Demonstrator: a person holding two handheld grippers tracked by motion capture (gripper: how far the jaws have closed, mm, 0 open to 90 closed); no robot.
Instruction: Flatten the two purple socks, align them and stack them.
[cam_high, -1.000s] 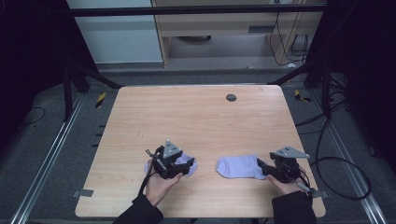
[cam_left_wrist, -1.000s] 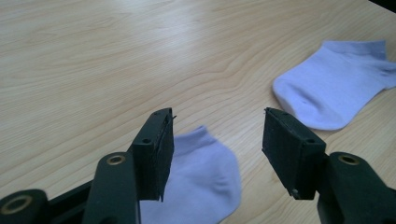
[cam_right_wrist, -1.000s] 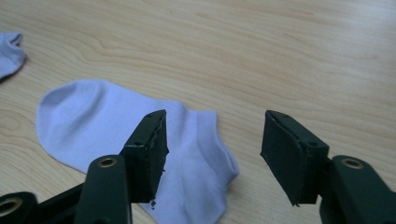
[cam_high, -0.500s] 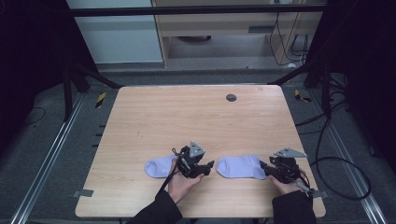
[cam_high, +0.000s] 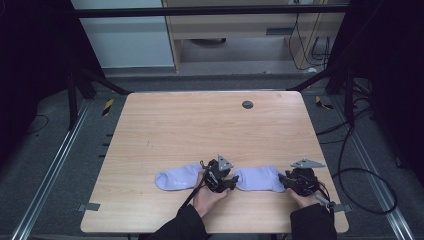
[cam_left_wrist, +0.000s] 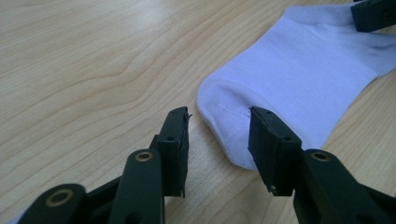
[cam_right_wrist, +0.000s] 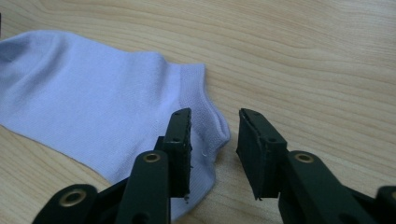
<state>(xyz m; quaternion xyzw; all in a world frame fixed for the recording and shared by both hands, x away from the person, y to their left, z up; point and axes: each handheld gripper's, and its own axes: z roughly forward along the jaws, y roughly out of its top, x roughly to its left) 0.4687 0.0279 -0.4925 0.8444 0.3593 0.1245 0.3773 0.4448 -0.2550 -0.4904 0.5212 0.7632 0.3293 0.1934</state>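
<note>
Two lavender socks lie flat in a row near the table's front edge: the left sock and the right sock. My left gripper sits between them at the right sock's toe. Its jaws have just been closing and stand apart, with the toe tip between them and a gap beside one pad. My right gripper is at the same sock's cuff. Its jaws have also just been closing and stand apart, one lying over the cuff edge and the other over bare wood.
The wooden table has a dark round grommet near its far edge. Cables loop on the floor to the right, and metal rails run along the left. Both forearms come in over the table's front edge.
My left gripper has moved right, off the left sock and over to the toe of the right sock. My right gripper has stayed at the cuff.
</note>
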